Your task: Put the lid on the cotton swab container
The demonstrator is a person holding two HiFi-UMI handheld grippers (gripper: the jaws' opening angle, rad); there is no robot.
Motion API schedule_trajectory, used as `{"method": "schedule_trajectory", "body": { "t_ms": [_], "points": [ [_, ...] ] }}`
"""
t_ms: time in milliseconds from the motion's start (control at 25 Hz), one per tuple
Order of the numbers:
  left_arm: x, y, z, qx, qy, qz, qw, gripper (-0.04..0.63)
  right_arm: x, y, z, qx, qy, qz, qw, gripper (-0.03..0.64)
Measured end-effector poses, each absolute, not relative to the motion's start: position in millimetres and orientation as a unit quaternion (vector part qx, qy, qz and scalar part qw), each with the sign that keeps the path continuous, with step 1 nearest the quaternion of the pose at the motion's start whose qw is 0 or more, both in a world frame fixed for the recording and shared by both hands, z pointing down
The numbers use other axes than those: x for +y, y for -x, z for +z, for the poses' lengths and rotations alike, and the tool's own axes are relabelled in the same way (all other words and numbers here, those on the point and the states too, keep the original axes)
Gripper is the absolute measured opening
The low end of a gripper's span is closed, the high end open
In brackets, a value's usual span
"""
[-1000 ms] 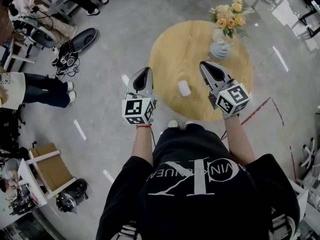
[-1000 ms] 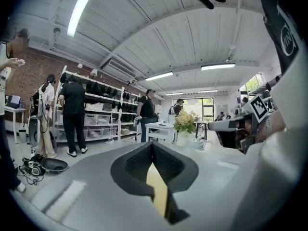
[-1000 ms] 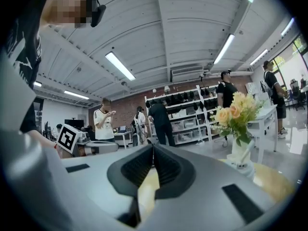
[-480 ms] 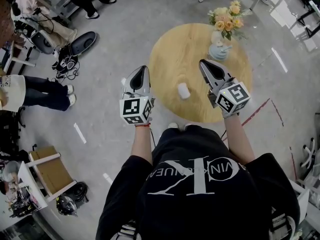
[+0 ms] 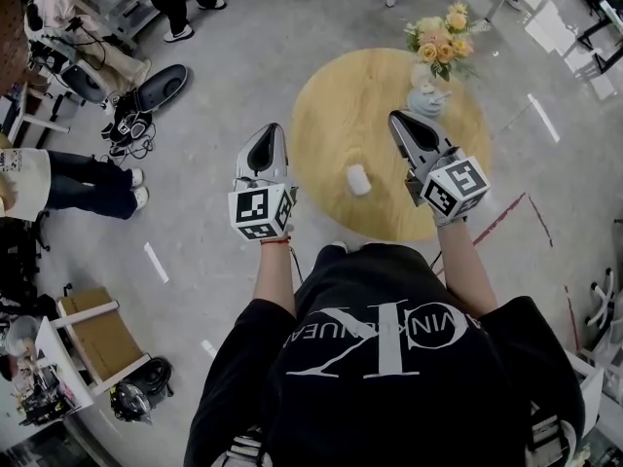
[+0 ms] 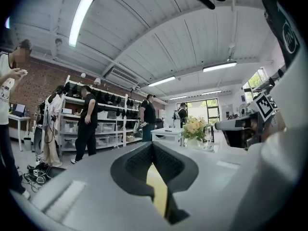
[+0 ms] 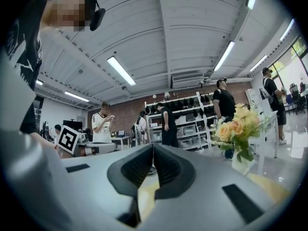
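A small white cotton swab container (image 5: 358, 179) stands near the middle of the round wooden table (image 5: 331, 105); whether its lid sits on it I cannot tell. My left gripper (image 5: 272, 130) hangs over the table's left edge, left of the container and apart from it, jaws shut with nothing between them. My right gripper (image 5: 397, 118) is held to the container's right, also shut and holding nothing. In the left gripper view the left gripper (image 6: 153, 146) points level across the room, jaws pressed together. The right gripper (image 7: 153, 148) looks the same in the right gripper view.
A pale vase of yellow and orange flowers (image 5: 433, 47) stands on the table's far right, close to my right gripper. People (image 5: 88, 178) and bags (image 5: 146, 90) are on the floor to the left. Storage shelves (image 6: 110, 124) with people line the far wall.
Both grippers have lifted a little, still shut, the left one drifting slightly left in the picture. The container has stayed where it was.
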State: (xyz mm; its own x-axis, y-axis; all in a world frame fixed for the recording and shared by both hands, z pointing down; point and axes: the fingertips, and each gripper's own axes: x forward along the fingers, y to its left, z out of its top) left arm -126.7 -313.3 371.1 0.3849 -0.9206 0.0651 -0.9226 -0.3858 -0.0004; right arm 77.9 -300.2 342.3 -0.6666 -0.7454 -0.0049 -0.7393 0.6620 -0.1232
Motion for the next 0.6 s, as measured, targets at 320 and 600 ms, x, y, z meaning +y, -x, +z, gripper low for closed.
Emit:
{"method": "schedule_trajectory", "body": {
  "t_ms": [320,600],
  "points": [
    [-316.2,134.6,361.1,-0.572,-0.82,0.023,0.004,0.011,-302.6,-79.9,334.2,0.91,0.41,-0.045,0.03,0.017],
    [-317.1,141.4,357.7,-0.581,-0.813,0.022,-0.001,0.011,-305.1,-78.6,327.9,0.908,0.416,-0.035,0.034,0.017]
  ]
}}
